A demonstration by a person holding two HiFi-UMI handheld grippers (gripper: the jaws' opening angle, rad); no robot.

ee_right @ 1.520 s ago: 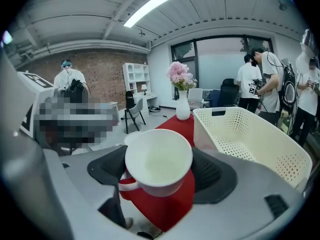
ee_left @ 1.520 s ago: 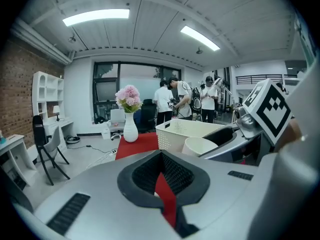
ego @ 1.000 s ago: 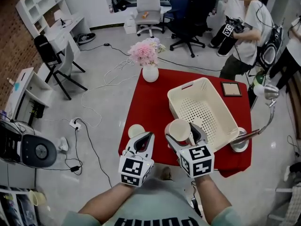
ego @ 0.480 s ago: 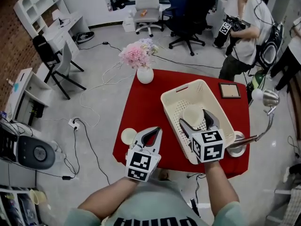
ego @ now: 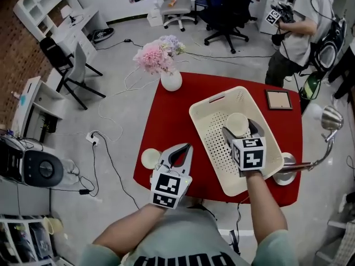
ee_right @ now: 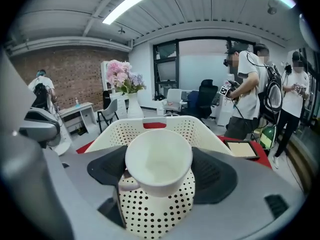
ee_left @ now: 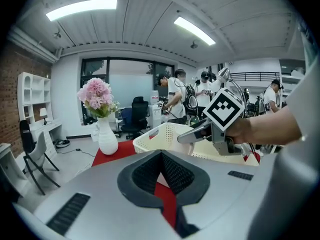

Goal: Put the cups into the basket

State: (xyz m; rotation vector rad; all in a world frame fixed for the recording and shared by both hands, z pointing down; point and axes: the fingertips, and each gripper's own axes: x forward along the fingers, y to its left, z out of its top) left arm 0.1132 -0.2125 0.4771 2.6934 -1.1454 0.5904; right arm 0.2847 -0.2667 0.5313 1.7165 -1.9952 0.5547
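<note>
A cream perforated basket (ego: 213,107) sits on the red table (ego: 166,126). My right gripper (ego: 239,127) hangs over the basket's middle, shut on a white cup (ego: 237,123). In the right gripper view the cup (ee_right: 158,154) sits upright between the black pads, with the basket's dotted floor (ee_right: 150,216) below it. A second white cup (ego: 150,158) stands at the table's front left corner. My left gripper (ego: 185,148) is just right of that cup, apart from it, its jaws together on nothing. In the left gripper view the left gripper (ee_left: 161,156) points toward the basket (ee_left: 165,134).
A white vase with pink flowers (ego: 170,80) stands at the table's far left corner. A framed picture (ego: 278,100) lies beyond the basket, and a desk lamp (ego: 331,118) with a round white base (ego: 287,169) is at the right edge. A person (ego: 310,15) and office chairs (ego: 224,10) are behind.
My right gripper has carried the white cup from the table's front edge up and forward over the basket's middle. The left gripper has stayed near the front left cup.
</note>
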